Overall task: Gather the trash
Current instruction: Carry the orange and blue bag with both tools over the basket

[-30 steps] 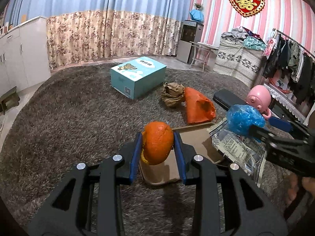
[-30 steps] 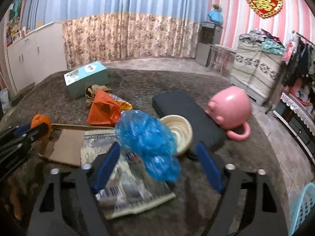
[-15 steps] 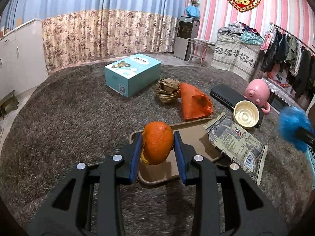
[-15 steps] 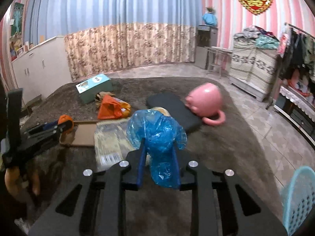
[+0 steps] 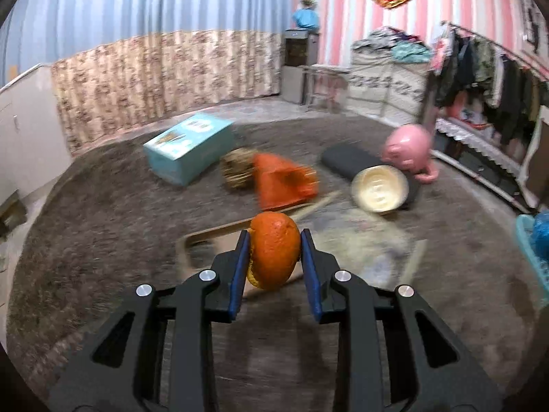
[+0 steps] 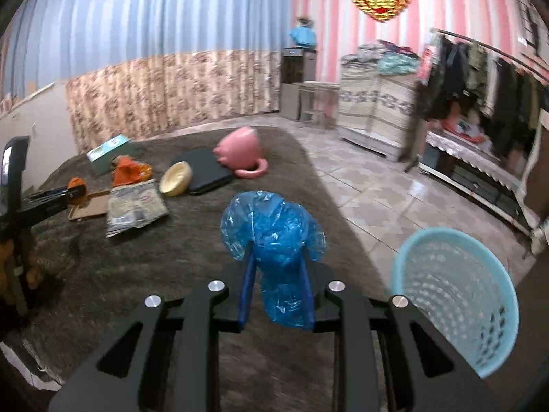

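My left gripper holds an orange peel between its blue pads above the brown carpet; the jaws are closing a little tighter on it. The right wrist view shows that same gripper with the peel at the far left. My right gripper is shut on a crumpled blue plastic bag, held over the carpet's right part. A light blue mesh basket stands on the tiled floor just right of it. In the left wrist view the basket and the blue bag sit at the right edge.
On the carpet lie a teal box, crumpled brown paper, an orange bag, a cardboard sheet, a newspaper, a cream bowl, a black pad and a pink pig mug. A clothes rack lines the right wall.
My right gripper shut on the blue bag, lifted it off the newspaper and swung it right, up to the basket. My left gripper drifted right and slightly up with the peel.
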Demonstrator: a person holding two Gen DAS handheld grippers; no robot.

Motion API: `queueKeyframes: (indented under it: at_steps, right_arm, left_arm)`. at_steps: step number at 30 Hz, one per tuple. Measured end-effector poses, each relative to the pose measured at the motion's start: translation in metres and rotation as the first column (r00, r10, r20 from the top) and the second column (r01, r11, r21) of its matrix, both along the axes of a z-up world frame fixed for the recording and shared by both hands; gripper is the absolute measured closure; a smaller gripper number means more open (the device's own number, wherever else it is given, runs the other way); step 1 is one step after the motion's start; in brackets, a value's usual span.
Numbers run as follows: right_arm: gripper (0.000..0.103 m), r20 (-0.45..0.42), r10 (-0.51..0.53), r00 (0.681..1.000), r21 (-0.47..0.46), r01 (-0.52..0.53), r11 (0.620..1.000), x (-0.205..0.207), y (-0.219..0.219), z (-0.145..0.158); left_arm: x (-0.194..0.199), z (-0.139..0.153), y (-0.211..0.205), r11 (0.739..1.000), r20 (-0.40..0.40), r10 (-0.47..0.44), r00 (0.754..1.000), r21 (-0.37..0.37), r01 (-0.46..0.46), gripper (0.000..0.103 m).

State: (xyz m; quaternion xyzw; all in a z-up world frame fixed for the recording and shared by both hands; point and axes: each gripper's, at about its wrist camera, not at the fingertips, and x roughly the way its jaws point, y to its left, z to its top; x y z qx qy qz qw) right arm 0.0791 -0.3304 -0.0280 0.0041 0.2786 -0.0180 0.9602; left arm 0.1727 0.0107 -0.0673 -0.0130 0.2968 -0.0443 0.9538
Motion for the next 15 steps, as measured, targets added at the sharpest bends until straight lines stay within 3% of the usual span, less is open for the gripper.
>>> queueKeyframes:
  at_steps: [7, 12, 15]
  right_arm:
    - [0.079, 0.040, -0.153, 0.987, 0.011, 0.152, 0.988, -0.030, -0.064, 0.012]
    - [0.079, 0.051, -0.266, 0.963, 0.013, 0.266, 0.964, -0.051, -0.110, 0.016]
    - [0.079, 0.049, -0.324, 0.945, 0.024, 0.323, 0.946, -0.064, -0.133, 0.015]
  left_arm:
    - [-0.023, 0.026, -0.093, 0.979, 0.042, -0.200, 0.979, -0.019, 0.201, 0.075]
    - [-0.037, 0.033, -0.168, 0.934, 0.043, -0.356, 0.933, -0.021, 0.357, 0.075]
    - [-0.046, 0.033, -0.213, 0.893, 0.039, -0.448, 0.893, -0.024, 0.449, 0.075]
